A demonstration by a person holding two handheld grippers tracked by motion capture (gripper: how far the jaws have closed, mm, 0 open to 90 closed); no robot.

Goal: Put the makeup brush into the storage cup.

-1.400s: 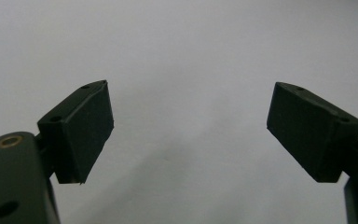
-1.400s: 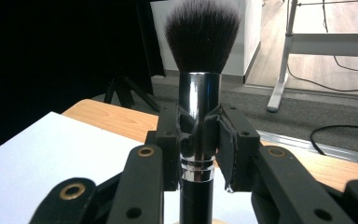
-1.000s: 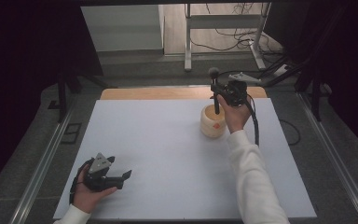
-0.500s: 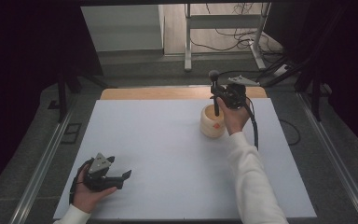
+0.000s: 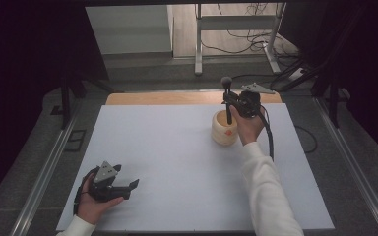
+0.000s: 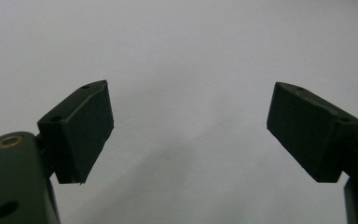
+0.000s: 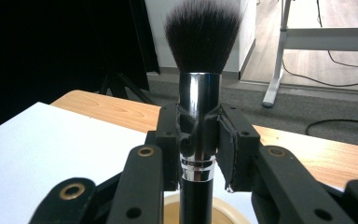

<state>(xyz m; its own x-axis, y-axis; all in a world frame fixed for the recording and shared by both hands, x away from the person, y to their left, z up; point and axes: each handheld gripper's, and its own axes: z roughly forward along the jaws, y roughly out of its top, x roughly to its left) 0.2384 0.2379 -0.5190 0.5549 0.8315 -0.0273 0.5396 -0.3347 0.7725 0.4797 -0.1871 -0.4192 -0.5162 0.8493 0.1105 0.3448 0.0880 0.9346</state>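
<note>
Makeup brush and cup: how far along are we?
Done: the right tongs are shut on the makeup brush, upright, bristles up. In hand: its handle end sits over or just inside the cream cup; depth is unclear. Left: releasing it. The left tongs wait open over the white table.

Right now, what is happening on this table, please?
A person works with two handheld grippers. The right gripper is clamped on the metal collar of a makeup brush, held upright, bristles up, over a pale round holder at the far side of the white table. The left gripper rests open near the front edge, holding nothing.
</note>
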